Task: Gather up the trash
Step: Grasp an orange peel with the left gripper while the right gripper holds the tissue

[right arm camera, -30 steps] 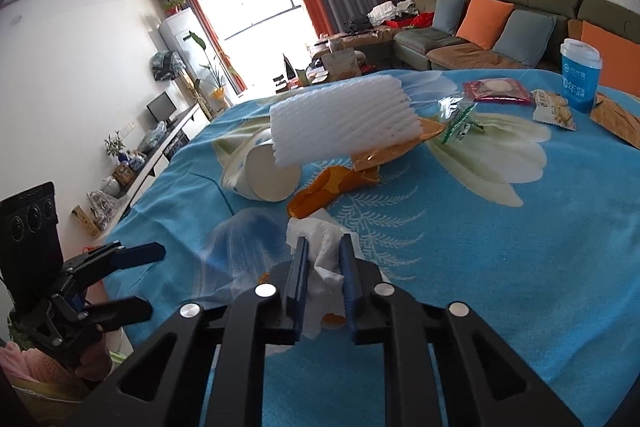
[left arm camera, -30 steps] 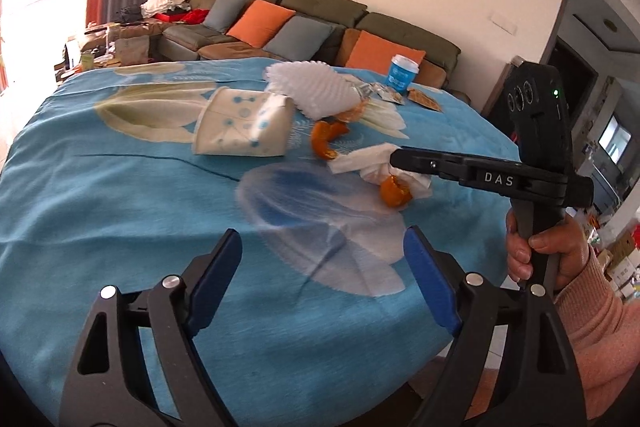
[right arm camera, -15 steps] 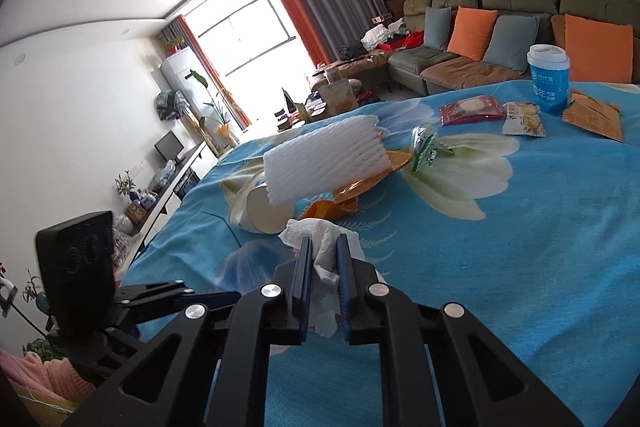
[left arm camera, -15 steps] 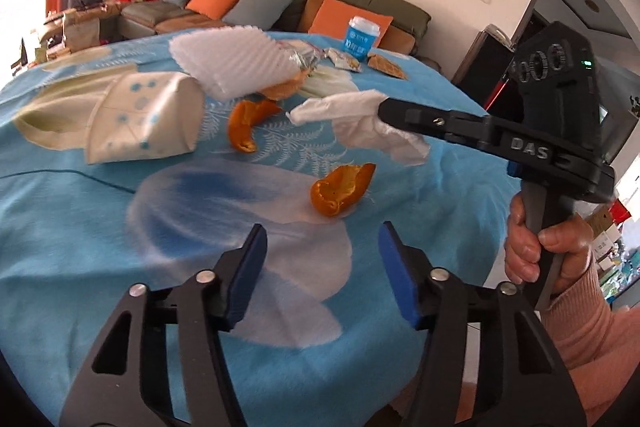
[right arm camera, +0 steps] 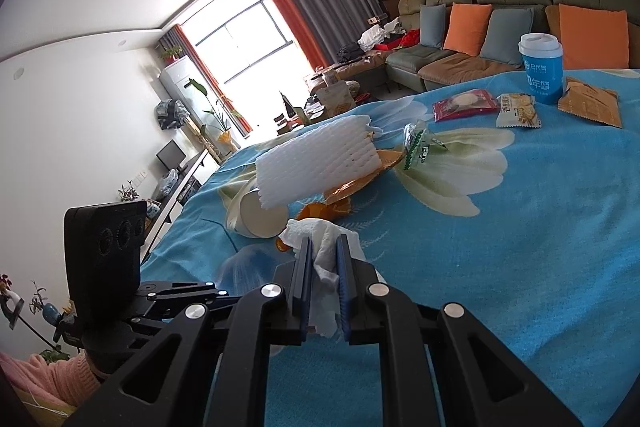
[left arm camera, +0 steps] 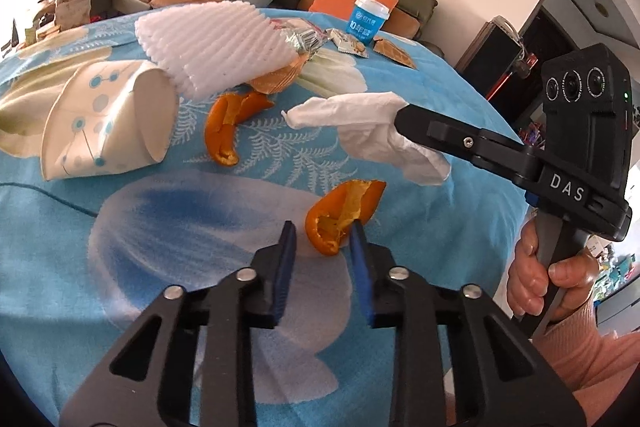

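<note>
Low in the left wrist view, the left gripper (left arm camera: pixel 322 241) has just been closing its jaws around a curl of orange peel (left arm camera: pixel 343 213) lying on the blue flowered tablecloth (left arm camera: pixel 100 267) — the right pad meets the peel's edge, while the left pad appears to stand just clear of it, so the catch is not yet firm. At the centre right of the same view the right gripper (left arm camera: pixel 400 115) hangs above the cloth with its jaws pinched nearly together on a crumpled white tissue (left arm camera: pixel 360 125), which droops from both sides of the pads.

The peel is thin, curved and off-centre between the pads; it may well tip, slide out or be pushed along the cloth rather than be caught, and the blue pads could pinch a fold of tablecloth with it. The tissue, held by a small bite, could tear or slip free if the hand swings.

More trash waits in the upper left: a second orange peel (left arm camera: pixel 226 131), a tipped paper cup (left arm camera: pixel 108 123) and a white foam fruit net (left arm camera: pixel 218 47) — none yet collected. No bin shows in either view.
</note>
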Motion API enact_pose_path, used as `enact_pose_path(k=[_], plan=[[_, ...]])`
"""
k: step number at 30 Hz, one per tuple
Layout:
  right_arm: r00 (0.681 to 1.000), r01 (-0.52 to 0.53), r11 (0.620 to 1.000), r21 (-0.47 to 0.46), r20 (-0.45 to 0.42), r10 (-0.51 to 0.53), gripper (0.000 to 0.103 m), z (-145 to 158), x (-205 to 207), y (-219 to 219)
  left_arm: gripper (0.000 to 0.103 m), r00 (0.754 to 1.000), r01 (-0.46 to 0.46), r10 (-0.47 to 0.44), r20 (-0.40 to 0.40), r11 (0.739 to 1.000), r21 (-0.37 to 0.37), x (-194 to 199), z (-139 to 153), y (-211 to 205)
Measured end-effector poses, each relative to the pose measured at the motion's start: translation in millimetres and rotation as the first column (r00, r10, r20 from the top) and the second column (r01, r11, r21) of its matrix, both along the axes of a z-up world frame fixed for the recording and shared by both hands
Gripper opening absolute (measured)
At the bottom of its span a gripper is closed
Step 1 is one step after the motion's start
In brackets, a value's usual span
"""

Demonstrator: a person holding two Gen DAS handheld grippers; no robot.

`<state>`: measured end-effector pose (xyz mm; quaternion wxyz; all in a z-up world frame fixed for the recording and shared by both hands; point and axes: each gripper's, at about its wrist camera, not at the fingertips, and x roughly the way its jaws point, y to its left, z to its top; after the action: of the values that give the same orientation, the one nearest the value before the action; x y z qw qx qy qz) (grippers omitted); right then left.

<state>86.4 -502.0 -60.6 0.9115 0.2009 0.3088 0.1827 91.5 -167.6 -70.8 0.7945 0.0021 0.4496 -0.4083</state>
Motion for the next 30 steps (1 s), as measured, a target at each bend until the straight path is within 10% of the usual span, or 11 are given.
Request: enact_pose_path(k=[30], plan=[[0.985, -0.171, 0.985, 0.023, 0.014, 0.17, 0.011, 9, 19, 76, 0.009, 0.973, -0.216, 0.219, 0.075, 0.975, -0.052, -19, 34, 120]])
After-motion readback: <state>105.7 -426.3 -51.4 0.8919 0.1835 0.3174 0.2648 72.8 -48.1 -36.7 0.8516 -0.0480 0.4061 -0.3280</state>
